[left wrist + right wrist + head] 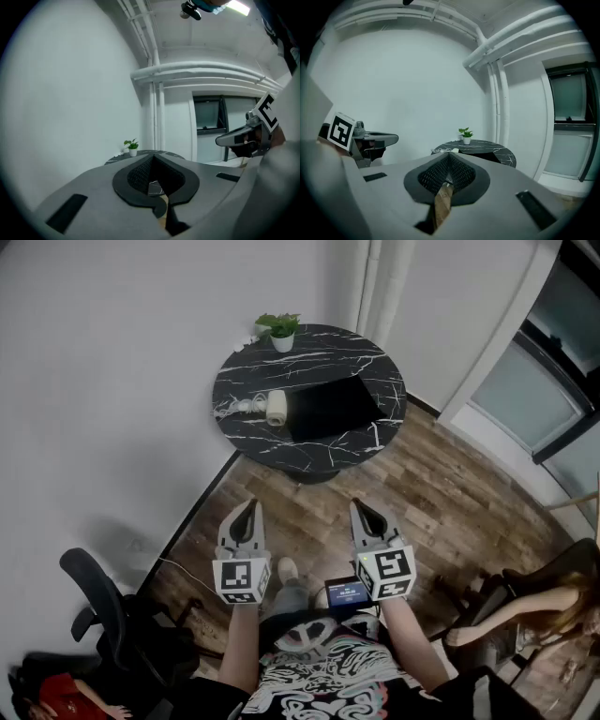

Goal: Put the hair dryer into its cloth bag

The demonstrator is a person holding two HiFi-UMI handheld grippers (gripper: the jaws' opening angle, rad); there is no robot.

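A pale hair dryer (275, 407) with its white cord lies at the left of a round black marble table (366, 362). A flat black cloth bag (330, 407) rests just right of it. Both grippers hover over the wooden floor, well short of the table. My left gripper (249, 507) is shut with nothing in it. My right gripper (360, 506) is shut and empty too. In the left gripper view the closed fingertips (152, 157) hide most of the table. The right gripper view shows the table (497, 149) beyond its closed fingertips (448, 155).
A small potted plant (281, 332) stands at the table's far edge, also seen as the plant (465, 135) and the plant (132, 147). A black office chair (103, 610) is at the lower left. A seated person (534, 610) is at the lower right. White walls enclose the corner.
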